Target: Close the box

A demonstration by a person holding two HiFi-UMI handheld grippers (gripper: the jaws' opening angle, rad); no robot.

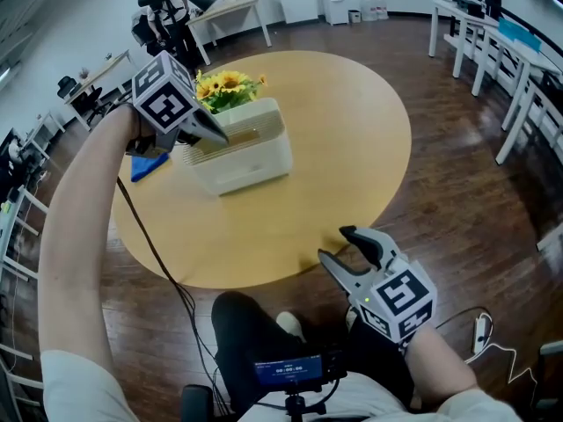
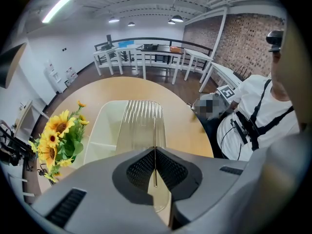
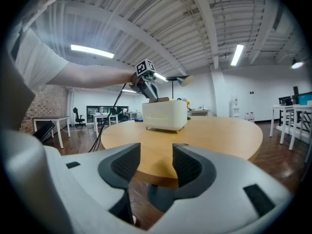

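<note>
Head view: the cream box [image 1: 251,161] sits on the round wooden table [image 1: 352,148], left of centre, w/ sunflowers [image 1: 227,86] just behind it and a blue cloth [image 1: 148,165] at the table's left edge. The left gripper [image 1: 215,134] is up at the box's top left, on the clear ribbed lid [image 1: 236,135]. The right gripper [image 1: 337,243] hangs low off the near table edge, well apart from the box.

Left gripper view: the left gripper [image 2: 155,167] has its jaws pinched tight on the lid's [image 2: 142,123] thin edge. The lid slants over the box [image 2: 105,130], and the inside shows on the sunflower [image 2: 56,135] side.

Right gripper view: the right gripper [image 3: 156,165] has its jaws spread, nothing between them. The table [image 3: 219,135] rim is straight ahead, and the box [image 3: 165,115] stands far across it w/ the left gripper [image 3: 148,84] at its top.
</note>
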